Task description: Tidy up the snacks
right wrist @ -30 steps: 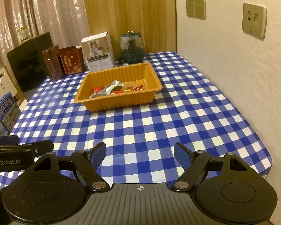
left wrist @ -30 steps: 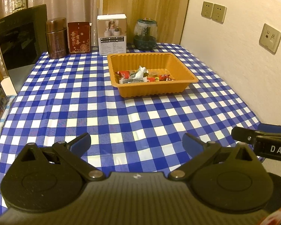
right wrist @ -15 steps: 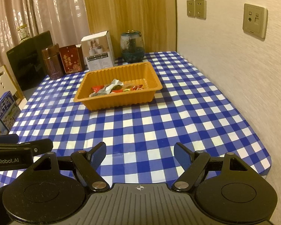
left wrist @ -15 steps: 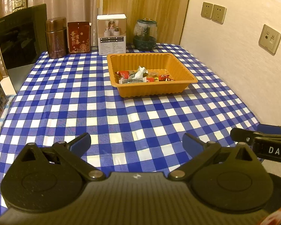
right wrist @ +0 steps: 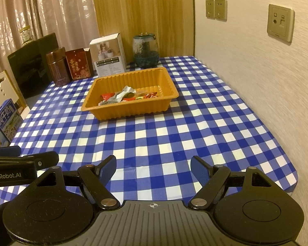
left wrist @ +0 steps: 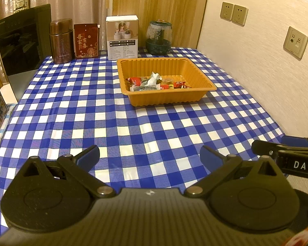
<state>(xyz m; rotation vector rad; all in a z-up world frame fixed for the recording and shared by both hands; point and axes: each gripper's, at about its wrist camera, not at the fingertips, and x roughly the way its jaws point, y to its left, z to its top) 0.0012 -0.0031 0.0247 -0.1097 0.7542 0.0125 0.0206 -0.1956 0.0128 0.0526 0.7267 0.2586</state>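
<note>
An orange plastic tray (left wrist: 203, 82) (right wrist: 131, 110) stands toward the far side of the blue-and-white checked table. Several wrapped snacks (left wrist: 154, 83) (right wrist: 125, 96), red, silver and dark, lie in a heap inside it. My left gripper (left wrist: 149, 154) hovers open over the near part of the cloth, nothing between its blue pads. My right gripper (right wrist: 153, 168) is also open and empty, held beside it at the near edge. Each gripper shows at the side of the other's view: the right gripper (left wrist: 285, 151), the left gripper (right wrist: 20, 157). Both are well short of the tray.
Along the back stand a brown canister (left wrist: 61, 41), a red box (left wrist: 85, 41), a white carton (left wrist: 122, 38) and a glass jar (left wrist: 158, 38). A black appliance (left wrist: 20, 43) and milk cartons (right wrist: 7, 119) sit at the left. The wall (right wrist: 256, 71) runs close along the right edge.
</note>
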